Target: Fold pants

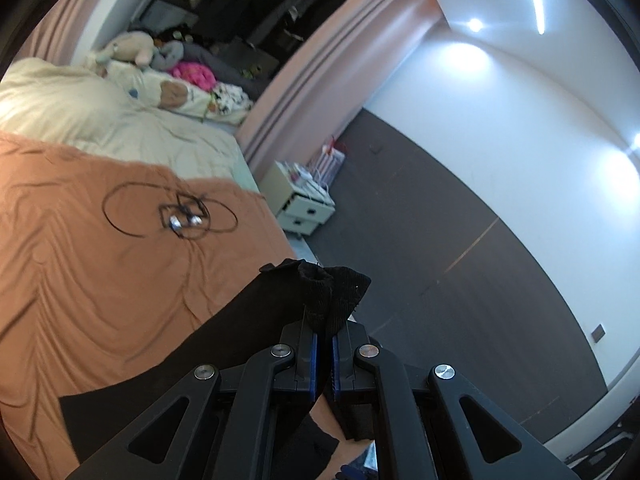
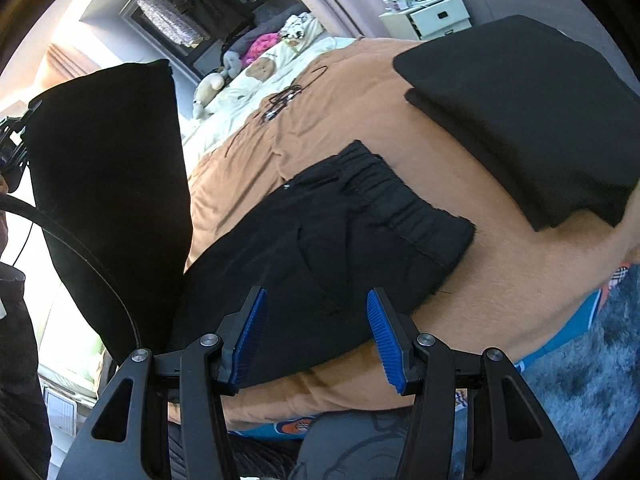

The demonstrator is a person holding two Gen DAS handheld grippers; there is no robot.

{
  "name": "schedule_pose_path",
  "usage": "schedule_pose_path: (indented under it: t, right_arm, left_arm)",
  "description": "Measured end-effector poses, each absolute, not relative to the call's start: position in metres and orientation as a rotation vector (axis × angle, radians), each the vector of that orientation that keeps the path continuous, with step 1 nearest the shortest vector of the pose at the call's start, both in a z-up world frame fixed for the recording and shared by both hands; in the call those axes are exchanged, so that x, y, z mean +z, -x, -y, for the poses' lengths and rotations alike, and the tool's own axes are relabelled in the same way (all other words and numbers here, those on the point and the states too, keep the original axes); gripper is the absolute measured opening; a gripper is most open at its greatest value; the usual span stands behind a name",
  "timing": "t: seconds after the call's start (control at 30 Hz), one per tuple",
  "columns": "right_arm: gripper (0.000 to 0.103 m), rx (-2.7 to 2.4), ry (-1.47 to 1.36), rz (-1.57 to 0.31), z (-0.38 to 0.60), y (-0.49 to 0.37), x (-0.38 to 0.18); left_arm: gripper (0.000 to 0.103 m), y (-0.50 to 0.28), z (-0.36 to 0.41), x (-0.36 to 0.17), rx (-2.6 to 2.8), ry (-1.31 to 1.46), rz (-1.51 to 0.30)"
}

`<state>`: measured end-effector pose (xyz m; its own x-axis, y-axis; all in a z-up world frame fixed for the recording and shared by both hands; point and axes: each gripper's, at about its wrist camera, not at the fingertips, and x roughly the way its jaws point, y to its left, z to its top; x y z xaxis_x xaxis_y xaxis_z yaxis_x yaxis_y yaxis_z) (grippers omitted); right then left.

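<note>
The black pants [image 2: 360,232] lie on the orange blanket [image 2: 480,272], elastic waistband toward the right. One leg [image 2: 112,200] is lifted and hangs as a dark sheet at the left. In the left wrist view my left gripper [image 1: 325,332] is shut on the bunched end of that leg [image 1: 320,288], and the fabric trails down and left over the blanket [image 1: 100,280]. My right gripper [image 2: 317,294] hovers over the seat of the pants near the bed's front edge. It is open, its blue pads [image 2: 250,332] apart and not pressing on the cloth.
A folded black garment [image 2: 520,112] lies at the blanket's far right. A black cable loop with small metal parts [image 1: 176,216] rests on the blanket farther up. Pillows and plush toys [image 1: 136,48] fill the head of the bed. A white nightstand [image 1: 304,200] stands beside it.
</note>
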<state>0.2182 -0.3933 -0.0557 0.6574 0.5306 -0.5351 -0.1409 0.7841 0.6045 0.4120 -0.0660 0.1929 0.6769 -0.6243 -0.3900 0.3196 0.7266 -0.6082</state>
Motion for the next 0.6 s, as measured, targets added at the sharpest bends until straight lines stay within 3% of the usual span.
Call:
schedule_pose_path:
  t: [0.37,0.6]
  right_arm:
    - [0.050,0.356,-0.562,-0.789,0.416,-0.207,-0.058]
    - [0.050,0.338,-0.551,-0.805,0.426,-0.200,-0.056]
  left_arm:
    - [0.005,-0.424,0.134,0.128,-0.671,0.542,-0.750]
    - [0.005,-0.412,0.181,0.059,-0.735,0.538,-0.870]
